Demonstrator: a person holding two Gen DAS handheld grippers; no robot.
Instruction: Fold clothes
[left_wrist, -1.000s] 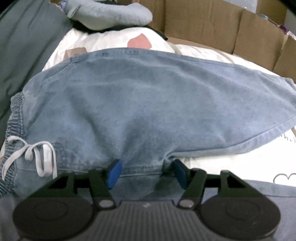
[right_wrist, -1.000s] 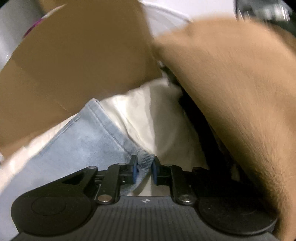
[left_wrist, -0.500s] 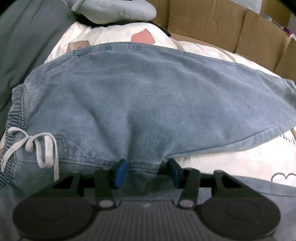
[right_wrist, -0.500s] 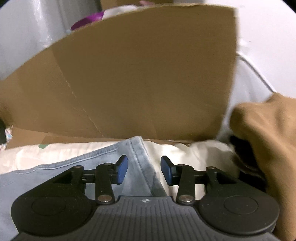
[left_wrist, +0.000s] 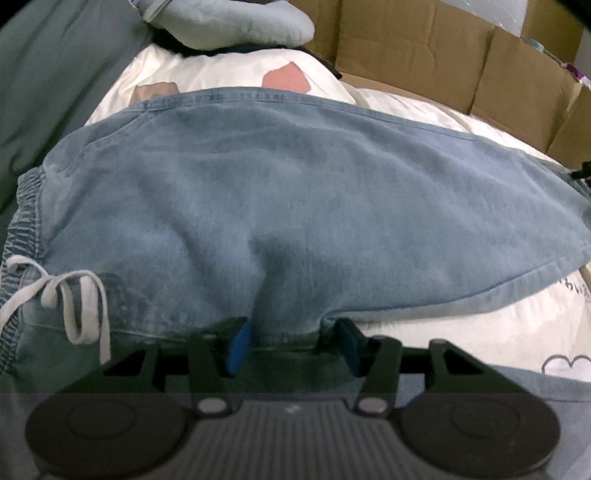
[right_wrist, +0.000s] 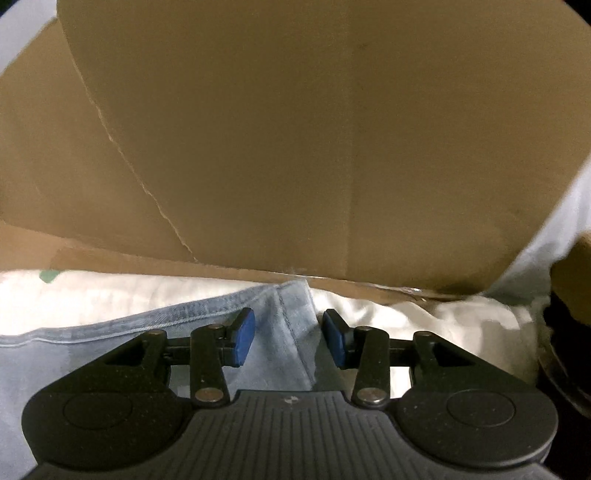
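Basically, left tool (left_wrist: 291, 341) wide, straddling a jeans (left_wrist: 295, 206) fold on the bed (left_wrist: 461, 317). Right tool (right_wrist: 290, 334) wide over the hem. Bed print writing unreadable.

A home bedroom; a bed (left_wrist: 443, 325) with printed white bedding, cardboard boxes (left_wrist: 424, 55) at 1 o'clock, a pillow (left_wrist: 236, 22) at 12

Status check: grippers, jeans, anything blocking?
Left gripper open at jeans crotch edge. Right gripper open over leg hem. Jeans flat on bed. Cardboard close ahead of right.
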